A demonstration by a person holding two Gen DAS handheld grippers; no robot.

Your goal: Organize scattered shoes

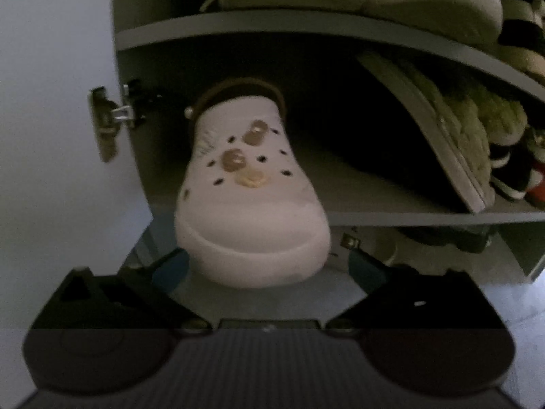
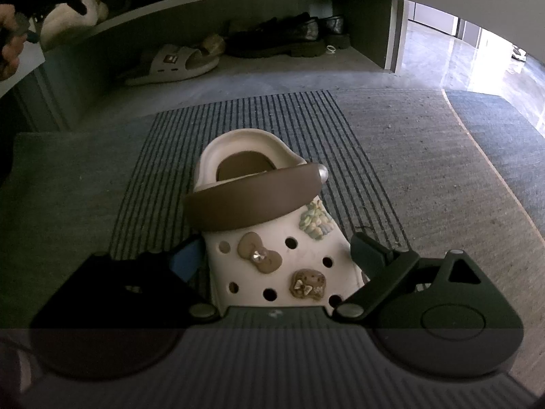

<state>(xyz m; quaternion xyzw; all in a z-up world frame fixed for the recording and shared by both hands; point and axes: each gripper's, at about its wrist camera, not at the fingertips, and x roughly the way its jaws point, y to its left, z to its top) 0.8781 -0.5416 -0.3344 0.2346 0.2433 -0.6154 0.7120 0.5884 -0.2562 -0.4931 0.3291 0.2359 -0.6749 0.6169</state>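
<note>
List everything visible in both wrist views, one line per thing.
White clog on shelf: one, white with brown strap, middle shelf, toe overhanging the edge.
White clog on mat: one, white, brown strap, charms, on striped mat.
Striped mat: one, grey-blue, floor.
Shoe cabinet: one, grey, shelves holding other shoes.
Slide sandal: one, beige, bottom compartment.
Black shoes: a pair, bottom compartment.
Fluffy slippers: greenish, count unclear, tilted, middle shelf right.
Left claw: open, toe of shelf clog between its fingers.
Right claw: around mat clog, grip unclear.
</note>
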